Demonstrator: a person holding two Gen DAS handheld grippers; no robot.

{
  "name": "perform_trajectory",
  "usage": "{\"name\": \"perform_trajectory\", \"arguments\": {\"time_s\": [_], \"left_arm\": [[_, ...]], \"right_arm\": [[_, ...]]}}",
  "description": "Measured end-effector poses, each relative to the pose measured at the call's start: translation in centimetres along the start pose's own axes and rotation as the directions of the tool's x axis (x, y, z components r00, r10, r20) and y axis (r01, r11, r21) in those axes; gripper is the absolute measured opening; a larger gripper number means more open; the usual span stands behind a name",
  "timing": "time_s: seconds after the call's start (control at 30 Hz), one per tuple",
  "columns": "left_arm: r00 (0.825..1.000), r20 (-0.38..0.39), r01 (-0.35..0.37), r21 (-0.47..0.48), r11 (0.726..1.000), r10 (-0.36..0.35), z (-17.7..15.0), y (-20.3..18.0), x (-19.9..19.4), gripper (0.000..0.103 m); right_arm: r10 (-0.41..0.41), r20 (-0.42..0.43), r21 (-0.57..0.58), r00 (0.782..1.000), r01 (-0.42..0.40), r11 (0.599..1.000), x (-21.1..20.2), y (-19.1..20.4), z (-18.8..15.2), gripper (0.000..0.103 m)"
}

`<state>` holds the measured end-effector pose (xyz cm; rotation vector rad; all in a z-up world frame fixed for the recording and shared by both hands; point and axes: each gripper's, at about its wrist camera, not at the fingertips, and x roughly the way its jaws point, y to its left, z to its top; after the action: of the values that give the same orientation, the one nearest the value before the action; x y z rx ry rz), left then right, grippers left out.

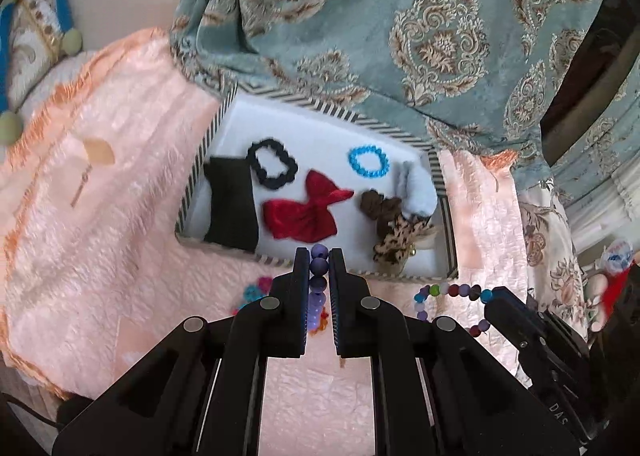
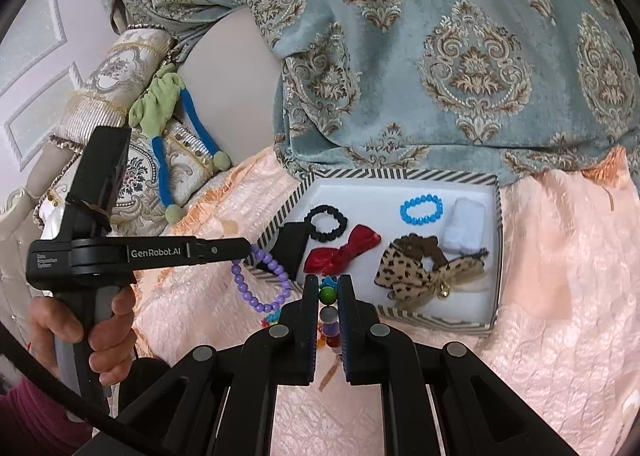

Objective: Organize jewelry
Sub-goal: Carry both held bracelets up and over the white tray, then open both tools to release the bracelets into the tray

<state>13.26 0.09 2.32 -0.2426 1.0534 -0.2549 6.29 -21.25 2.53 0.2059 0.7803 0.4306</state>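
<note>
A white tray with a striped rim [image 1: 208,136] [image 2: 400,173] lies on the peach bedspread. It holds a black scrunchie [image 1: 272,162], a blue bead bracelet [image 1: 368,161], a red bow [image 1: 308,212], a leopard bow [image 2: 420,272], a brown scrunchie and a black cloth. My left gripper [image 1: 320,256] is shut on a purple bead bracelet [image 2: 264,280] just before the tray's near rim. My right gripper [image 2: 329,280] is shut on a multicoloured bead bracelet [image 1: 452,290], also near the front rim.
A teal patterned curtain [image 1: 400,16] hangs behind the tray. A small colourful crochet piece [image 1: 256,290] lies on the bedspread near the left gripper. Ornate pillows and a green-and-blue soft toy [image 2: 168,112] sit at the far left.
</note>
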Motion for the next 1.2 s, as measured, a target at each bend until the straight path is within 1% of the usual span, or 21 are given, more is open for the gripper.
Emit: {"name": "perform_trajectory", "arguments": {"time_s": [0.13, 0.33, 0.53, 0.73, 0.83, 0.97, 1.03, 1.07, 1.2], "left_arm": [[0.999, 0.011, -0.042, 0.022, 0.999, 0.042, 1.2, -0.4, 0.8, 0.008], [0.991, 0.026, -0.132, 0.051, 0.99, 0.131, 3.5, -0.5, 3.3, 0.008], [0.985, 0.03, -0.171, 0.058, 0.984, 0.17, 6.4, 0.0, 5.9, 0.008], [0.986, 0.038, -0.166, 0.052, 0.985, 0.164, 9.8, 0.4, 8.0, 0.008], [0.987, 0.039, -0.156, 0.048, 0.987, 0.154, 11.4, 0.5, 9.0, 0.008], [0.992, 0.021, -0.128, 0.024, 0.991, 0.128, 12.9, 1.0, 10.9, 0.008], [0.991, 0.009, -0.134, 0.018, 0.991, 0.134, 13.3, 1.4, 12.2, 0.008], [0.99, 0.008, -0.144, 0.017, 0.989, 0.144, 13.4, 1.6, 12.6, 0.008], [0.984, -0.018, -0.178, -0.003, 0.984, 0.178, 13.4, 3.2, 14.8, 0.008]], "right_arm": [[-0.002, -0.013, -0.004, 1.0, 0.002, 1.0, 1.0, -0.3, 1.4, 0.008], [-0.022, -0.038, -0.019, 0.999, 0.021, 1.0, 3.6, -1.1, 3.9, 0.009], [-0.033, -0.057, -0.02, 0.998, 0.032, 0.999, 7.0, -2.1, 6.5, 0.008], [-0.03, -0.086, -0.012, 0.996, 0.029, 1.0, 10.9, -3.1, 8.7, 0.009], [-0.015, -0.106, 0.008, 0.994, 0.016, 1.0, 13.0, -3.5, 9.5, 0.009], [0.013, -0.12, 0.043, 0.993, -0.008, 0.999, 16.0, -3.9, 10.4, 0.009], [0.026, -0.133, 0.071, 0.991, -0.016, 0.997, 17.8, -4.5, 10.7, 0.009], [0.023, -0.138, 0.077, 0.99, -0.012, 0.997, 18.4, -4.7, 10.8, 0.009], [-0.043, -0.193, 0.089, 0.98, 0.061, 0.994, 21.2, -6.7, 10.5, 0.009]]}}
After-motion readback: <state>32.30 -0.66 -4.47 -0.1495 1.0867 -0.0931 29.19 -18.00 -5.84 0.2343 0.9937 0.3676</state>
